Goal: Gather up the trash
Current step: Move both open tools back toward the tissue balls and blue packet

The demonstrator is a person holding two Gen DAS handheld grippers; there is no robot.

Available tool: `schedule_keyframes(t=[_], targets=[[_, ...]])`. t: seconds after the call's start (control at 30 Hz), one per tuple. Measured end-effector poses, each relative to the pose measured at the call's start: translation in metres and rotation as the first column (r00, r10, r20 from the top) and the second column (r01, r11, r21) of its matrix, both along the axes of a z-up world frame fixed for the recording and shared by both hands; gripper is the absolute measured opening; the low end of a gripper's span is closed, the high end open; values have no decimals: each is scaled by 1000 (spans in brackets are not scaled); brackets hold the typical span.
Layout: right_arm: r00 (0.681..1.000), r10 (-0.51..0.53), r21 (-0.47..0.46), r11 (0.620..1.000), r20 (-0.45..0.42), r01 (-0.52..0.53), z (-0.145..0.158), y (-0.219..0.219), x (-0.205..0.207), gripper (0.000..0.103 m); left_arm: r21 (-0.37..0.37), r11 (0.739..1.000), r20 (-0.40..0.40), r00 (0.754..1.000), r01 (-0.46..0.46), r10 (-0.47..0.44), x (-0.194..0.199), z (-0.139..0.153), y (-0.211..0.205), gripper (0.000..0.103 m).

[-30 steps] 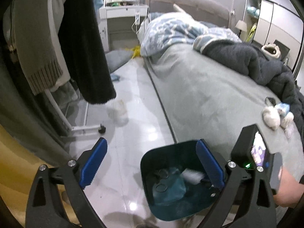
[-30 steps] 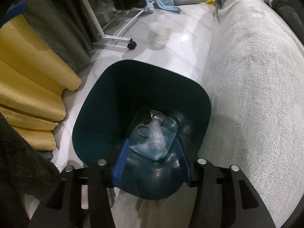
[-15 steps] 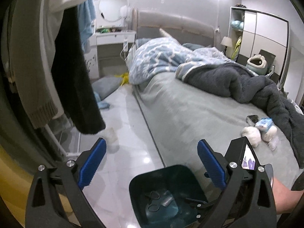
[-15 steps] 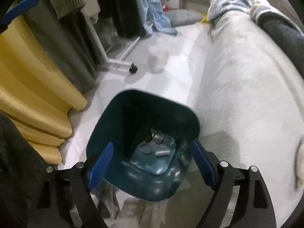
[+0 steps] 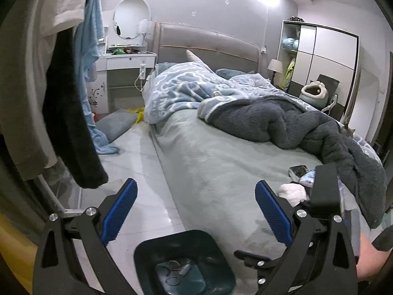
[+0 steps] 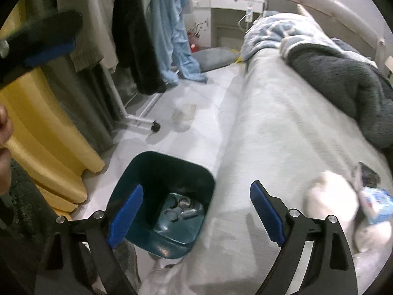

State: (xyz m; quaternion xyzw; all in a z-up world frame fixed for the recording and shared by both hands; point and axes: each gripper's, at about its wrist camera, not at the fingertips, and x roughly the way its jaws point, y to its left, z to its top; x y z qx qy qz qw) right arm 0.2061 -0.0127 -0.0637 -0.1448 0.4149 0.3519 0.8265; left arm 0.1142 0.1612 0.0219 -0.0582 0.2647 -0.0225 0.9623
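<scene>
A dark teal bin (image 6: 152, 172) stands on the floor against the bed's side, with a small crumpled silvery piece (image 6: 190, 212) lying on its bottom. My right gripper (image 6: 196, 216) hovers above the bin. Its jaws are opening and nothing is between them. My left gripper (image 5: 196, 211) hangs open and empty over the bin (image 5: 157, 253) and the bed edge. On the bed lie a white crumpled tissue (image 6: 329, 196), a blue-and-white packet (image 6: 375, 201) and a dark wrapper (image 6: 368, 174). The left wrist view shows the tissue (image 5: 292, 191) partly hidden behind the right gripper's black body.
Grey bed (image 5: 221, 162) with heaped dark and blue blankets (image 5: 282, 120). Clothes rack (image 6: 137, 120) with hanging garments on the left, yellow curtain (image 6: 46, 127) beside it. A clear lid (image 6: 184, 113) and a grey pillow (image 5: 115, 123) lie on the floor. A person's hand (image 5: 368, 258) holds the right gripper.
The right gripper was shut on a clear crumpled piece inside the bin; its jaws spread and the piece now lies in the bin. Both grippers rose and tilted up toward the bed.
</scene>
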Motion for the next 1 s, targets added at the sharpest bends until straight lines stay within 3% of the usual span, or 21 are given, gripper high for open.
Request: schedule_keyframes(t=[0.37, 0.63, 1.0], targets=[[992, -96, 8, 995, 84, 95, 26, -67, 11, 91, -32, 996, -43, 995, 89, -90, 22, -9, -45, 98], [984, -136, -49, 989, 114, 142, 32, -112, 23, 94, -76, 978, -87, 976, 193, -199, 39, -22, -82, 98], [970, -217, -46, 974, 111, 223, 45, -173, 50, 97, -110, 948, -125, 942, 299, -312, 63, -45, -128, 98]])
